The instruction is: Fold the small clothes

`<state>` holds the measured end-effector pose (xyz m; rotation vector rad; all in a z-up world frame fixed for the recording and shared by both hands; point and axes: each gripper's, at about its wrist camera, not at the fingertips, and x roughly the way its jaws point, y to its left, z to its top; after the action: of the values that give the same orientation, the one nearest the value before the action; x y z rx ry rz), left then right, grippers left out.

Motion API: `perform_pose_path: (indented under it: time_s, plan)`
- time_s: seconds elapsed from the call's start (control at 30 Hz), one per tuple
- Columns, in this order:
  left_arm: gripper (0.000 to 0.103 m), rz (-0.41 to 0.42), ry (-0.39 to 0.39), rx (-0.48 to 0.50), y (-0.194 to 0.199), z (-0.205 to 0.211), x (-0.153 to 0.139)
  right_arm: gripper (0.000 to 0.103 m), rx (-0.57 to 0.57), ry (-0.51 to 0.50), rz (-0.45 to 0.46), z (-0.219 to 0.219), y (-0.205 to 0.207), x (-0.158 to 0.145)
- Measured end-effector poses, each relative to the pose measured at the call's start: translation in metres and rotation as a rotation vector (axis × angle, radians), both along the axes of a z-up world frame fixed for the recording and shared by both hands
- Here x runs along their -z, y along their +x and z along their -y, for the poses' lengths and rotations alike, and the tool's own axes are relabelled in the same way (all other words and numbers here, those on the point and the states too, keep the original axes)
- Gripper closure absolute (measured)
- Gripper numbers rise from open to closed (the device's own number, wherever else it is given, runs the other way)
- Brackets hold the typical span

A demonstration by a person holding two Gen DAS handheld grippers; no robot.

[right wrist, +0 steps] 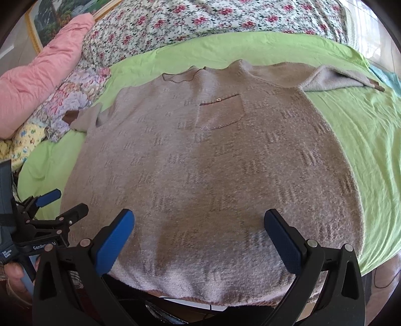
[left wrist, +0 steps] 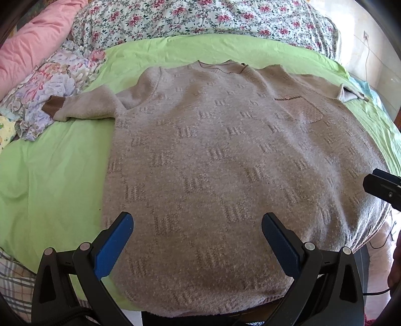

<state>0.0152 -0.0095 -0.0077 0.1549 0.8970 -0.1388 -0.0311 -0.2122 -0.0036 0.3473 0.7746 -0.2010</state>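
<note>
A beige knit sweater (left wrist: 225, 155) with a chest pocket (left wrist: 300, 109) lies flat, front up, on a green sheet (left wrist: 50, 175). Its collar points away from me and both sleeves are spread out to the sides. It also shows in the right wrist view (right wrist: 213, 163). My left gripper (left wrist: 198, 225) is open and empty, hovering over the hem at its left part. My right gripper (right wrist: 199, 223) is open and empty over the hem's right part. The right gripper's tip (left wrist: 383, 188) shows at the right edge of the left wrist view. The left gripper (right wrist: 62, 205) shows at the left edge of the right wrist view.
A floral quilt (left wrist: 200, 17) lies across the back of the bed. A pink pillow (left wrist: 32, 45) and a crumpled floral cloth (left wrist: 50, 87) sit at the left, next to the left sleeve's brown cuff (left wrist: 54, 106). The bed's near edge runs just under the hem.
</note>
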Motion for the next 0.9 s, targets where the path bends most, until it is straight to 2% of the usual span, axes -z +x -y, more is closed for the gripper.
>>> perform_pose_path:
  time_s: [0.2,0.37,0.47,0.63,0.73,0.9]
  plan:
    - [0.001,-0.004,-0.025,-0.003,0.012,0.002,0.001,0.000,0.017,0.013,0.009,0.019,0.001,-0.002]
    - [0.001,0.012,0.004,-0.005,0.028,0.005,-0.005,0.000,0.063,0.021,0.029,0.051,0.002,-0.009]
    - [0.001,0.006,0.008,-0.013,0.042,0.004,-0.009,0.000,0.123,0.031,0.043,0.085,0.000,-0.015]
    - [0.001,-0.001,0.002,-0.034,0.067,0.005,-0.015,0.001,0.245,0.145,0.095,0.166,-0.008,-0.023]
    - [0.001,0.005,-0.003,-0.046,0.078,0.008,-0.019,0.005,0.327,0.171,0.120,0.211,-0.013,-0.027]
    - [0.001,-0.004,-0.006,-0.039,0.092,0.020,-0.019,0.022,0.458,0.199,0.145,0.290,-0.012,-0.035]
